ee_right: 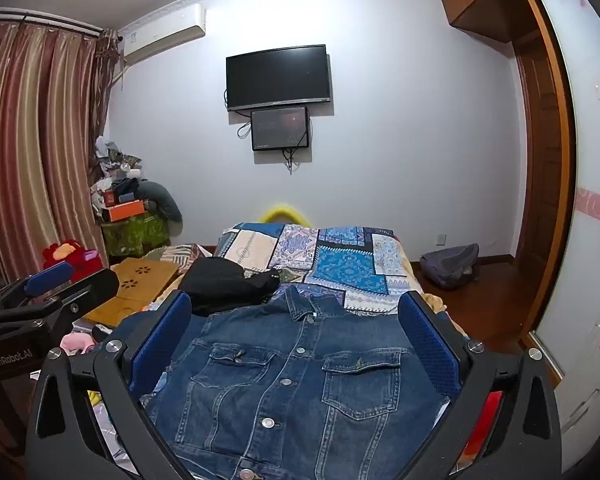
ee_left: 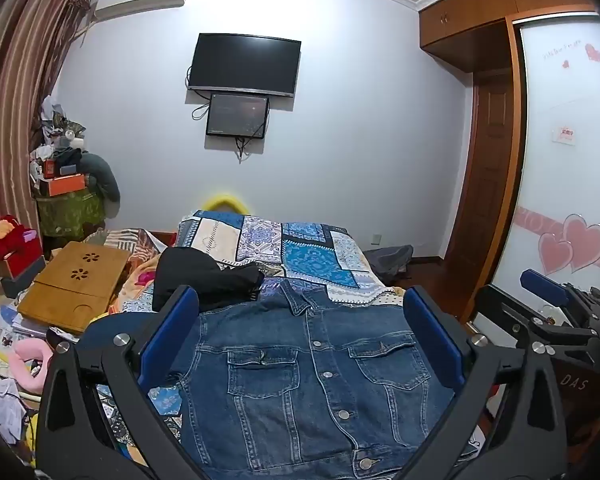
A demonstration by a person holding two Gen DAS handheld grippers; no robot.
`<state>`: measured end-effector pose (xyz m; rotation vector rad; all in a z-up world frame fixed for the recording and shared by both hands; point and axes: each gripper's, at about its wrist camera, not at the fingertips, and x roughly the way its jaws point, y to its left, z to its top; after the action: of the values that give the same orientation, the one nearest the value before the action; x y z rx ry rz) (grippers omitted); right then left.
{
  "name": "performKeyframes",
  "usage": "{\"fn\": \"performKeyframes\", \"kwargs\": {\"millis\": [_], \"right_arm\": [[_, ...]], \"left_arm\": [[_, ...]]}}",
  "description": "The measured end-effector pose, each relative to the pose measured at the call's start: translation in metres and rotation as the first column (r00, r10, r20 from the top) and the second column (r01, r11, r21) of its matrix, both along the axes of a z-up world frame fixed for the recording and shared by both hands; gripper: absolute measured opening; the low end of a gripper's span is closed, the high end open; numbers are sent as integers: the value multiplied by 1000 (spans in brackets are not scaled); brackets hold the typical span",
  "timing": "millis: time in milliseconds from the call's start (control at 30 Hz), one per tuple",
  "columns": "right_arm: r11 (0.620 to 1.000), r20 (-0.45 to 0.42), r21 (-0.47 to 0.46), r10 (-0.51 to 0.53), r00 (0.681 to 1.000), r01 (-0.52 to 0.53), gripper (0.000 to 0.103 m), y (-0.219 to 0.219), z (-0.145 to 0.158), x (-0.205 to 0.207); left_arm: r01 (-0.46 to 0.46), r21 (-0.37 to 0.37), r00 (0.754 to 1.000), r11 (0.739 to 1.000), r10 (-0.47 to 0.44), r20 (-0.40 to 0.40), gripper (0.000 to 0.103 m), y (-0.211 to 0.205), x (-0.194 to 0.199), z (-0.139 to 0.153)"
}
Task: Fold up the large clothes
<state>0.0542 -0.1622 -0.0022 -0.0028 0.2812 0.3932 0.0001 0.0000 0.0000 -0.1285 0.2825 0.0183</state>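
Left wrist view: the left claw (ee_left: 300,332) stands spread wide, released, framing the denim jacket (ee_left: 312,392) lying flat, buttoned, lower centre on the bed (ee_left: 320,256). Right wrist view: the right claw (ee_right: 296,332) likewise released above the jacket, seemingly without touching it

The bed (ee_left: 340,260) wears a patchwork quilt (ee_left: 312,256) of blue, cream and turquoise panels. A denim jacket (ee_left: 312,384) lies spread flat on it, buttoned front up, collar toward twelve o'clock. At about eleven o'clock from the jacket, touching its shoulder, a black garment (ee_left: 204,276) sits crumpled. Farther out at ten o'clock rests a wooden lap tray (ee_left: 76,284).
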Motion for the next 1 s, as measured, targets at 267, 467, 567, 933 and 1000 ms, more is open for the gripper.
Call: {"fn": "performKeyframes", "kwargs": {"millis": [267, 467, 567, 933, 1000], "right_arm": [[1000, -5, -5, 3, 1000, -3, 103, 1, 0, 2], [1000, -8, -8, 3, 1000, -3, 103, 4, -7, 5], [1000, -11, -9, 2, 1000, -2, 103, 4, -6, 5], [1000, -22, -7, -1, 1000, 1, 103, 3, -10, 6], [1000, -25, -5, -1, 1000, 1, 103, 2, -8, 6]], "left_arm": [[-4, 6, 1000, 1000, 4, -2, 103, -4, -1, 2], [-8, 14, 1000, 1000, 8, 2, 103, -1, 0, -1], [-7, 15, 1000, 1000, 7, 2, 103, -1, 0, -1], [-7, 15, 1000, 1000, 7, -3, 103, -1, 4, -3], [-7, 14, 1000, 1000, 7, -3, 103, -1, 5, -3]]}}
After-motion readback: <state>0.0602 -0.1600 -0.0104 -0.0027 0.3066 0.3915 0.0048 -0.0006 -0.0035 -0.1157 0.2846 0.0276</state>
